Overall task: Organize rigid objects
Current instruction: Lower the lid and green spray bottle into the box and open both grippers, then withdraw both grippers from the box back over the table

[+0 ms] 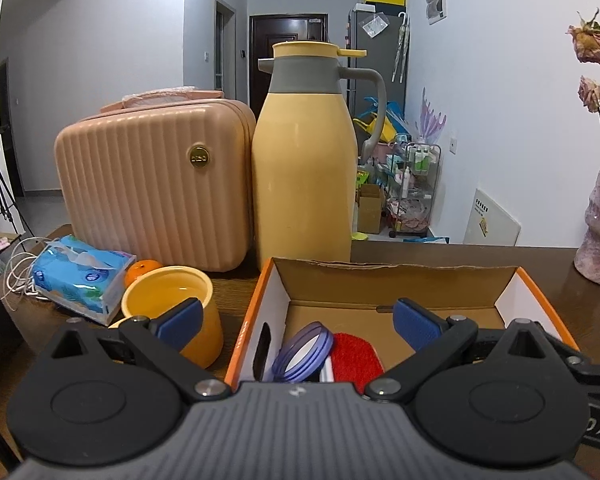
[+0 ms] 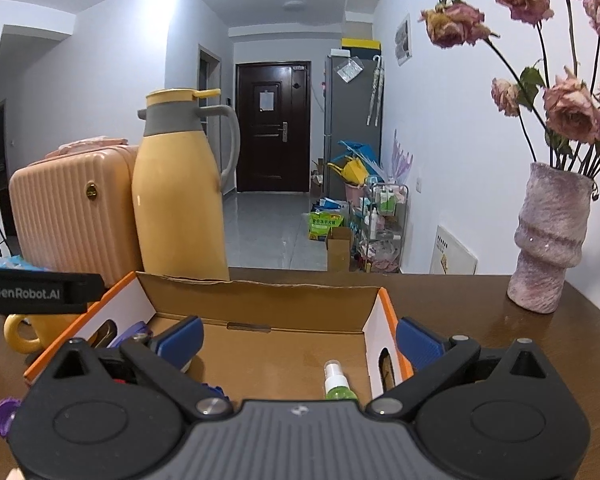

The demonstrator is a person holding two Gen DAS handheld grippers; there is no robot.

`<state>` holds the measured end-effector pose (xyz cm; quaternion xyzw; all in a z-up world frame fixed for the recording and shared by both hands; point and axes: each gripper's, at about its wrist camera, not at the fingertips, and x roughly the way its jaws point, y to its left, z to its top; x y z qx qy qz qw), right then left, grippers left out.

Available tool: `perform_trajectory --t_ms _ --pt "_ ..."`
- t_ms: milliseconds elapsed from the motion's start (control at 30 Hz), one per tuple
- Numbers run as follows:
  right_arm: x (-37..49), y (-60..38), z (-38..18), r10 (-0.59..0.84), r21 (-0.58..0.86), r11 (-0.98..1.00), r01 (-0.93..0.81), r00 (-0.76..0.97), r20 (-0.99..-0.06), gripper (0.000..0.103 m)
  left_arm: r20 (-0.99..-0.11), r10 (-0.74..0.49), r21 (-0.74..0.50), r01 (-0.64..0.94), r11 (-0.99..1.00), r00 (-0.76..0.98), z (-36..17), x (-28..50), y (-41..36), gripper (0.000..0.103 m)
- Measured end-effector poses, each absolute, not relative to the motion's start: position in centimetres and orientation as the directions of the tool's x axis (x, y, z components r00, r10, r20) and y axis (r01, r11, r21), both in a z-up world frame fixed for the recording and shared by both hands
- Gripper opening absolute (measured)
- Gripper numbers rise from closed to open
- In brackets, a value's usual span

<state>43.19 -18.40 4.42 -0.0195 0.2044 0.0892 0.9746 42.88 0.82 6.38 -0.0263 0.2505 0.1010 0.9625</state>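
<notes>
An open cardboard box with orange rim (image 1: 400,280) (image 2: 260,300) sits on the dark wooden table in front of both grippers. In the left wrist view it holds a purple-rimmed round mirror (image 1: 302,352) leaning on the left wall and a red pad (image 1: 356,360). In the right wrist view a small green spray bottle (image 2: 338,384) lies on the box floor. My left gripper (image 1: 298,320) is open and empty over the box's left part. My right gripper (image 2: 298,340) is open and empty over the box's right part.
A yellow mug (image 1: 172,308), an orange (image 1: 140,270) and a blue tissue pack (image 1: 80,280) lie left of the box. A pink case (image 1: 152,184) and a yellow thermos jug (image 1: 304,168) stand behind. A pink vase with dried roses (image 2: 548,240) stands at right.
</notes>
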Motion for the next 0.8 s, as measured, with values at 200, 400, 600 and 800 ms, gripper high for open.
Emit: perform_trajectory --t_ms 200,400,600,800 --pt "40.9 -19.0 4.7 0.179 -0.013 0.98 -0.199 0.908 -0.38 0.103 -0.475 0.187 0.011 -0.207 0.978 0.86 6.2 40.9 0.8 0.103" --pt "38.6 -19.4 4.7 0.202 -0.008 0.976 -0.22 0.911 -0.359 0.103 -0.442 0.183 0.015 -0.197 0.98 0.878 5.7 38.4 0.8 0.103" --pt "36.3 -19.6 4.6 0.214 0.005 0.974 -0.225 0.919 -0.33 0.103 -0.422 0.168 -0.001 -0.186 0.983 0.891 5.4 35.9 1.1 0.103" --pt "33.4 -19.8 4.3 0.205 0.013 0.977 -0.212 0.929 -0.308 0.103 -0.384 0.149 -0.022 -0.171 0.985 0.911 5.4 33.0 1.1 0.103"
